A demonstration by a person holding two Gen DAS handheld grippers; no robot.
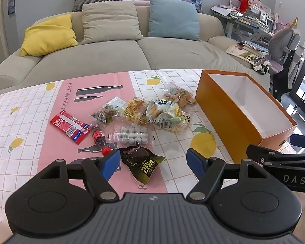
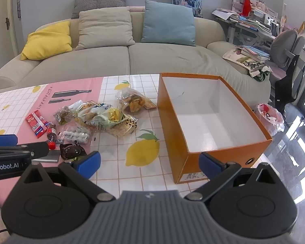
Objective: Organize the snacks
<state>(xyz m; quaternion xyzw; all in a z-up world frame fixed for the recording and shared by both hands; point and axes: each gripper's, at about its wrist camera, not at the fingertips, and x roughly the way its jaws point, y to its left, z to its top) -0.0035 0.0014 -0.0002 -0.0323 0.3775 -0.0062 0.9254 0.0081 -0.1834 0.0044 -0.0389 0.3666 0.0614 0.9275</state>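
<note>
both grippers, left gripper [image 1: 153, 158] & right gripper [image 2: 149, 162], hover w/ jaws wide, holding nothing, since snacks [image 1: 140, 120] lie heaped on the surface left of the empty orange box [image 2: 209, 109], likely their destination.

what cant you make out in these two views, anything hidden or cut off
- Dark snack pouch: right wrist view, lower half hidden behind the right tongs' finger.
- Snack pile: both views, bags overlap; the lower ones are mostly covered.
- Orange box: left wrist view, inner floor hidden by its near wall.
- Red packet: label print too small.
</note>
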